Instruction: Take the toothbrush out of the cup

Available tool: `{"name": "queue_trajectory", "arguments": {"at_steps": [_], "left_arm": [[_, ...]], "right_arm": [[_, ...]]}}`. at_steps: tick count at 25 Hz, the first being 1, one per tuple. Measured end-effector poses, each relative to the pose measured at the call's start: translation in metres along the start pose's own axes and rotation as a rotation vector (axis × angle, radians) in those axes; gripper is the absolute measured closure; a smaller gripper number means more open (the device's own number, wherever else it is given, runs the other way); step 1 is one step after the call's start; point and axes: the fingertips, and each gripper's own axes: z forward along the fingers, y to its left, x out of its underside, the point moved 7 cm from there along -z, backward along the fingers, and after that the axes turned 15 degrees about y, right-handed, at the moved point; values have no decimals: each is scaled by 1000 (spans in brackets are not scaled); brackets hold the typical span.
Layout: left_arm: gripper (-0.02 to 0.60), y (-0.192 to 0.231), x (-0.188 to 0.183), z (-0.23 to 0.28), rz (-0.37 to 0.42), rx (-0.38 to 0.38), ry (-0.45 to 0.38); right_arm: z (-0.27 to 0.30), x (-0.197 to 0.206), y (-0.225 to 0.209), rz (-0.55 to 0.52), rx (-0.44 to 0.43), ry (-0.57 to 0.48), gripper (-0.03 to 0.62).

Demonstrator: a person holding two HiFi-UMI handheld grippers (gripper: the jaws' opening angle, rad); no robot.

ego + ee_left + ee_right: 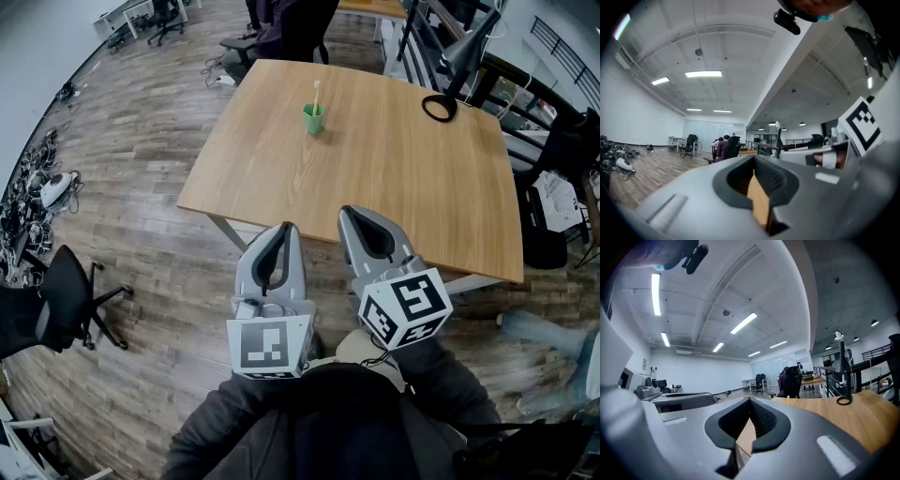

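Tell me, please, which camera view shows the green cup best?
The head view: the green cup stands clear on the wooden table, toothbrush upright inside. The right gripper view shows only a faint pale sliver above the tabletop, perhaps the toothbrush; the left gripper view shows neither.

The bench (375, 178) is light honey-coloured wood with a fine straight grain. The cup (313, 120) is bright green, the toothbrush (317, 91) pale cream. The left tongs (285, 231) and right tongs (348, 214) are matt grey, lined with black ribbed padding; the cube (270, 345) on each is white, printed with black square markers. The floor (141, 169) is grey-brown wooden planking. The desk lamp (441, 105) and the office chair (61, 295) are black, and the person's sleeves (234, 422) are dark charcoal.
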Motion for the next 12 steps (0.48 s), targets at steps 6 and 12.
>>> {"name": "queue_trajectory", "arguments": {"at_steps": [6, 12], "left_arm": [[574, 4, -9, 29, 17, 5, -20], [574, 5, -5, 71, 10, 16, 31]], "right_arm": [[16, -15, -18, -4, 27, -37, 594], [48, -5, -44, 33, 14, -11, 594]]}}
